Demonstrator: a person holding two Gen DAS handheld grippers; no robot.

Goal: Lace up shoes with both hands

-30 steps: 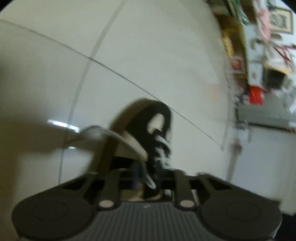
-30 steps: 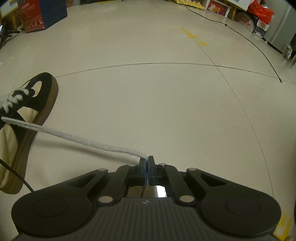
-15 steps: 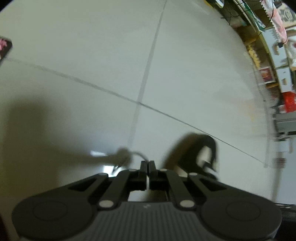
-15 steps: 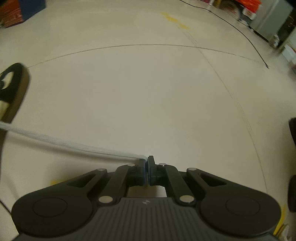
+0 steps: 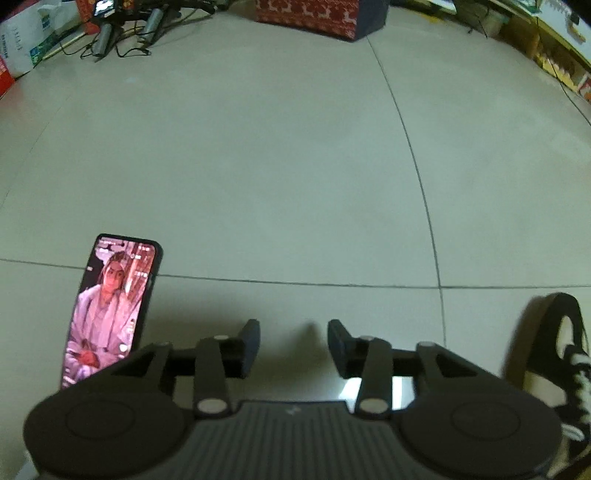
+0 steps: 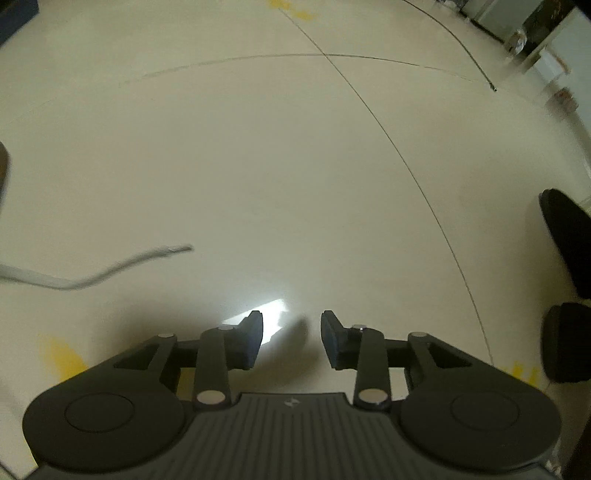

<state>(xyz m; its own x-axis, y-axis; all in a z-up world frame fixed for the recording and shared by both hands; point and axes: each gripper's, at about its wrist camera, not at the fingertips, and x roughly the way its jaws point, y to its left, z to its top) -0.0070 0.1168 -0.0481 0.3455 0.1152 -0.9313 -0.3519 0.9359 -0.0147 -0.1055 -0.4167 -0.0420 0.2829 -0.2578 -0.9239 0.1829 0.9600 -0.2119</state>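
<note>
A black shoe (image 5: 561,354) with white laces and a cream lining lies at the far right edge of the left wrist view, off to the right of my left gripper (image 5: 293,347). That gripper is open, with bare floor between its fingers. In the right wrist view a loose white lace end (image 6: 110,267) lies free on the floor at the left, curving in from the frame edge. My right gripper (image 6: 291,341) is open and holds nothing; the lace lies ahead and to its left, apart from it. The shoe itself is almost out of this view.
A lit phone (image 5: 110,306) lies on the floor left of my left gripper. A red patterned box (image 5: 310,14) and cables (image 5: 122,33) sit at the far edge. Dark round objects (image 6: 569,295) stand at the right edge of the right wrist view. Pale tiled floor (image 6: 295,166) spreads between.
Both grippers have opened and let go of the lace ends. The right lace has dropped to the floor at the left. The left view has swung away, leaving the shoe at its right edge.
</note>
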